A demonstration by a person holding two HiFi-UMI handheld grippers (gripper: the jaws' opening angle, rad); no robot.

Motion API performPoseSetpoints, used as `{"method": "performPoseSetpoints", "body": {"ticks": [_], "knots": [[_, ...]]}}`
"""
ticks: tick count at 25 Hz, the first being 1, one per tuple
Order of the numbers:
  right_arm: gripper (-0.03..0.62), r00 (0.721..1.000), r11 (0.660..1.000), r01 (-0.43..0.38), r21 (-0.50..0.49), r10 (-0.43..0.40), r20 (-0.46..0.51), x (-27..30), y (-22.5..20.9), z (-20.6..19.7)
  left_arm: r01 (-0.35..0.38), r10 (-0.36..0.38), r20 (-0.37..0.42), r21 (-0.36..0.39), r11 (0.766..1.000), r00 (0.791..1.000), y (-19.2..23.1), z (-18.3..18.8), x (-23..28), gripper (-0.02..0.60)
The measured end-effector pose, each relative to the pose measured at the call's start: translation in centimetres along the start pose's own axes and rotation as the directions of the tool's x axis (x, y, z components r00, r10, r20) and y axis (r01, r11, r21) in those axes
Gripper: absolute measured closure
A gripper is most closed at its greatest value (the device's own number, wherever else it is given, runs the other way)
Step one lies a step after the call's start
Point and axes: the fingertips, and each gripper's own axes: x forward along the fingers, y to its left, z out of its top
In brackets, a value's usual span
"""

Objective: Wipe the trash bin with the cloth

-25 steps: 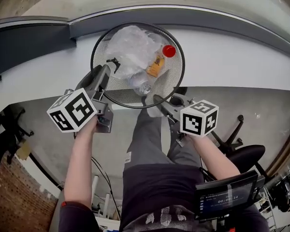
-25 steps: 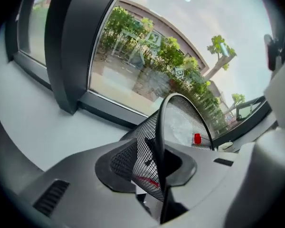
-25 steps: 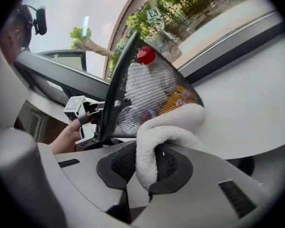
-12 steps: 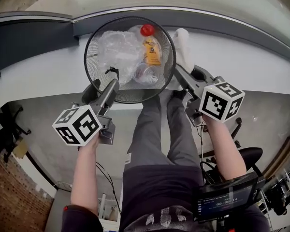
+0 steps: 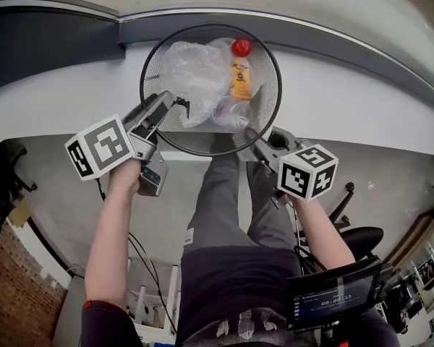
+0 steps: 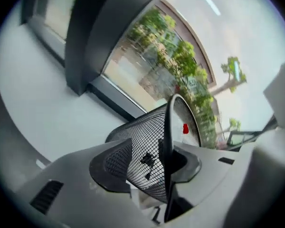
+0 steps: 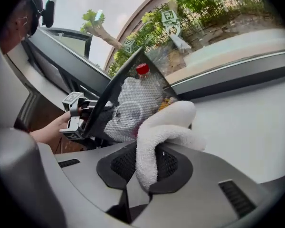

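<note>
Near the bin's (image 5: 153,78) front now, right tongs (image 7: 149,167) clamp cloth (image 7: 164,127); left tongs (image 6: 149,158), narrowing, loosely straddle its rim (image 6: 167,127).

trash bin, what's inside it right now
Inside the trash bin lie a crumpled clear plastic bag and a clear bottle with a red cap and a yellow label. They cover the bottom, so anything beneath them can't be seen.

Head view steeply down, gripper views close, from opposite sides — all share the bin (image 5: 202,142)
</note>
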Motion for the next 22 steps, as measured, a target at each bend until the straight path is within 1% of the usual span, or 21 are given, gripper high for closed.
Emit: {"method": "performPoseSetpoints", "body": {"ticks": [1, 3, 5, 8, 11, 12, 13, 15, 17, 18, 20, 22], "knots": [[0.531, 1.0, 1.0, -0.018, 0.002, 0.018, -0.007, 0.3, 0.9, -0.8, 0.005, -0.002, 0.04, -0.062, 0.998, 0.999, -0.1, -0.3, -0.2, 0.41], [0.531, 0.999, 0.999, -0.046, -0.004, 0.046, -0.026, 0.7, 2.4, -2.0, -0.007, 0.023, 0.097, -0.163, 0.987, 0.995, -0.2, -1.6, -0.7, 0.41], [0.531, 0.994, 0.995, -0.093, -0.024, 0.092, -0.057, 0.9, 4.2, -3.2, -0.009, 0.049, 0.139, -0.272, 0.962, 0.989, -0.1, -3.6, -1.2, 0.41], [0.531, 0.979, 0.979, -0.189, -0.082, 0.181, -0.096, 1.1, 7.3, -4.1, 0.012, 0.07, 0.193, -0.396, 0.918, 0.979, -0.7, -6.2, -1.5, 0.41], [0.531, 0.974, 0.973, -0.211, -0.094, 0.201, -0.1, 1.1, 7.8, -3.7, 0.039, 0.065, 0.206, -0.468, 0.883, 0.976, -1.7, -8.3, -0.8, 0.4], [0.531, 0.974, 0.974, -0.211, -0.087, 0.203, -0.101, 1.0, 7.6, -3.6, 0.044, 0.061, 0.203, -0.477, 0.878, 0.977, -2.0, -8.8, -0.6, 0.396], [0.531, 0.975, 0.975, -0.207, -0.083, 0.198, -0.103, 0.7, 7.1, -3.4, 0.049, 0.052, 0.196, -0.477, 0.878, 0.979, -2.4, -9.3, -0.3, 0.388], [0.531, 0.982, 0.982, -0.169, -0.089, 0.16, -0.101, -0.2, 5.3, -2.6, 0.056, 0.026, 0.171, -0.454, 0.889, 0.985, -2.8, -9.8, 0.2, 0.368], [0.531, 0.996, 0.994, -0.081, -0.071, 0.078, -0.053, -1.4, 2.1, -0.7, 0.074, -0.019, 0.131, -0.433, 0.898, 0.991, -2.7, -9.9, 0.2, 0.356], [0.531, 1.0, 0.999, -0.024, -0.047, 0.023, -0.014, -2.0, 0.1, 0.7, 0.095, -0.051, 0.113, -0.438, 0.894, 0.992, -2.6, -9.8, 0.2, 0.356], [0.531, 0.996, 0.997, 0.076, -0.012, -0.076, 0.054, -2.8, -3.2, 3.2, 0.141, -0.107, 0.099, -0.461, 0.876, 0.989, -2.6, -9.5, 0.3, 0.351], [0.531, 0.991, 0.993, 0.116, -0.024, -0.114, 0.07, -2.3, -4.3, 4.0, 0.17, -0.134, 0.11, -0.46, 0.871, 0.985, -3.0, -9.2, 0.4, 0.344]]}}
